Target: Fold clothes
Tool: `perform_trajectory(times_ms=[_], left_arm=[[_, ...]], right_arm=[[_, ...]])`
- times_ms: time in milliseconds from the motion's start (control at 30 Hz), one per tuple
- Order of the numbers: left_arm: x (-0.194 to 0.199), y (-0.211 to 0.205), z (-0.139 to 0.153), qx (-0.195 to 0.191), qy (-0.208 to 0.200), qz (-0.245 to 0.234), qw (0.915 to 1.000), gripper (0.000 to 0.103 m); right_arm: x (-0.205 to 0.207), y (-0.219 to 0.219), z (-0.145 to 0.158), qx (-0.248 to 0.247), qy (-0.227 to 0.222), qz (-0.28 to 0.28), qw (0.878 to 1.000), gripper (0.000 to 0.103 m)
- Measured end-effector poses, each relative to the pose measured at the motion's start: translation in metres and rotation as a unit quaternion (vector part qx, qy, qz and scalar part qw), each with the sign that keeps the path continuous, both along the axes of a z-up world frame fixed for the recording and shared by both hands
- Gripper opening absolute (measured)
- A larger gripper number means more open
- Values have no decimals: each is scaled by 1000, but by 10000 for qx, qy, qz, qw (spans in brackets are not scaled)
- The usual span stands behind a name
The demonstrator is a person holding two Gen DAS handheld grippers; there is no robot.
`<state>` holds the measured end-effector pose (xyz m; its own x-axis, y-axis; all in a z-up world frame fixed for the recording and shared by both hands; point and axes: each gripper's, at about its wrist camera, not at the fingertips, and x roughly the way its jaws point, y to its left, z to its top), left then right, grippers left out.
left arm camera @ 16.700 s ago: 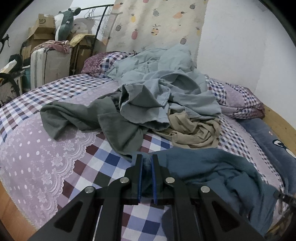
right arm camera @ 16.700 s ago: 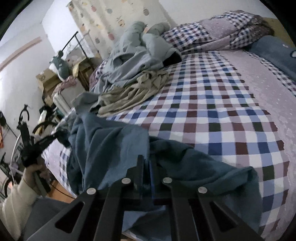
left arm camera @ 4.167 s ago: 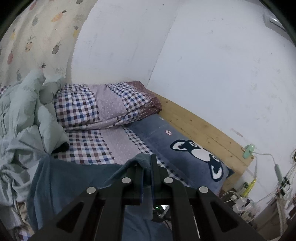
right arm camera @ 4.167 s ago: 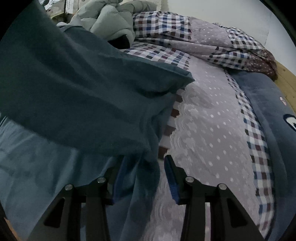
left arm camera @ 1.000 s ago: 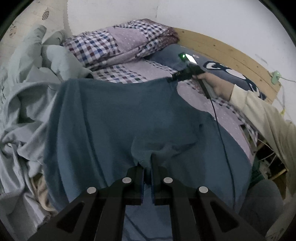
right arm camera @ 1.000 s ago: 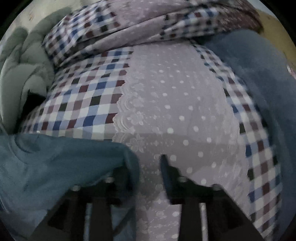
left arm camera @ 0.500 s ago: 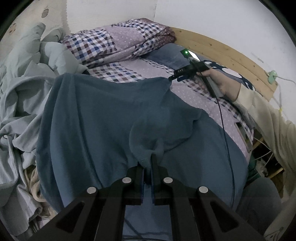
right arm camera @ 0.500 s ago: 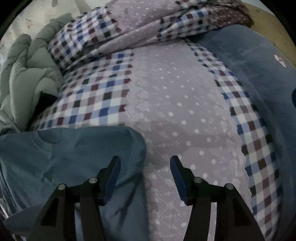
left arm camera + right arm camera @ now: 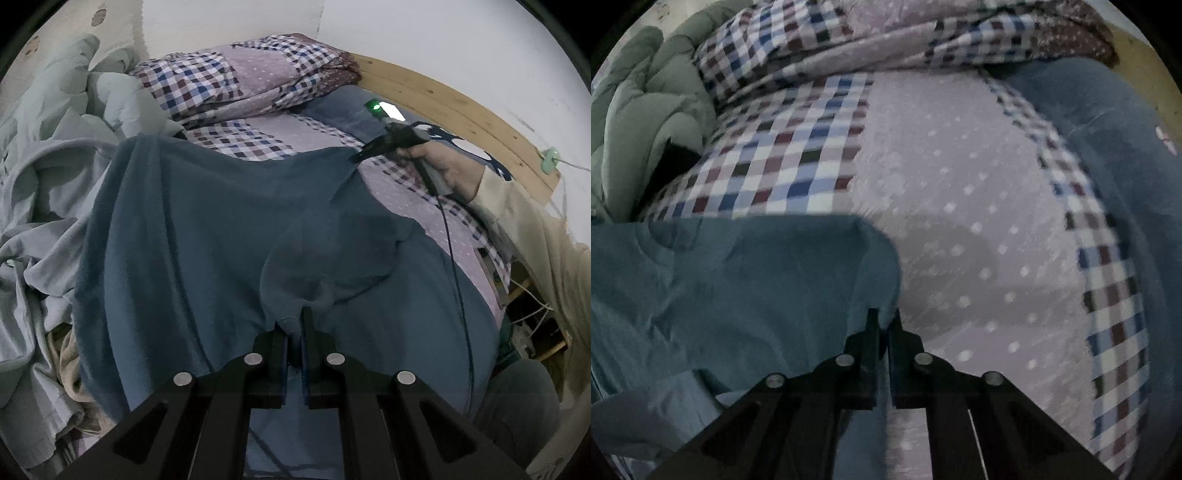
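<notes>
- Left gripper (image 9: pixel 294 325) clamped on bunched edge of blue garment (image 9: pixel 207 229).
- Right gripper (image 9: pixel 883 325) pinched tight on far corner of same garment.
- Garment spread over checked bed cover (image 9: pixel 960 177), beside grey clothes pile (image 9: pixel 48 192).

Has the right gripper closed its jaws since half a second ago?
Yes. The right gripper was open; its jaws are now shut on the blue garment edge over the dotted sheet.

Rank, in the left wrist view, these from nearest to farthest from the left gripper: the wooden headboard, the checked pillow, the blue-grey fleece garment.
1. Blue-grey fleece garment, clamped in the left gripper.
2. Checked pillow, beyond the garment, upper centre.
3. Wooden headboard, behind the pillow, upper right.
</notes>
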<state>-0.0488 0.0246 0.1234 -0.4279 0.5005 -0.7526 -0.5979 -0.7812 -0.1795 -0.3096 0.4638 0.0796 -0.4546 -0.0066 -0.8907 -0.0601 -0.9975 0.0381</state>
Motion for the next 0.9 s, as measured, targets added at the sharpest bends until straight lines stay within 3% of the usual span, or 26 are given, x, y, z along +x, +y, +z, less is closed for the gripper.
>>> perform_trajectory(times_ms=[333, 567, 667, 733, 800, 900], left_arm=[[-8, -8, 5, -106, 82, 150, 9998, 4], [-14, -7, -8, -255, -211, 220, 9992, 4], [-20, -10, -9, -207, -275, 301, 9990, 4], [-24, -15, -9, -100, -312, 374, 9988, 4], [-28, -19, -9, 5, -353, 455, 9983, 4], [-32, -26, -8, 167, -433, 584, 9972, 4]], right_arm=[[-24, 15, 9, 531, -47, -23, 9986, 1], [-34, 22, -50, 705, -559, -242, 9956, 3], [-27, 30, -48, 656, -366, -508, 9959, 32], [-16, 36, -36, 665, -117, -690, 9953, 60], [-1, 38, -19, 693, 184, -816, 9941, 64], [40, 13, 7, 316, 692, -313, 9966, 64]])
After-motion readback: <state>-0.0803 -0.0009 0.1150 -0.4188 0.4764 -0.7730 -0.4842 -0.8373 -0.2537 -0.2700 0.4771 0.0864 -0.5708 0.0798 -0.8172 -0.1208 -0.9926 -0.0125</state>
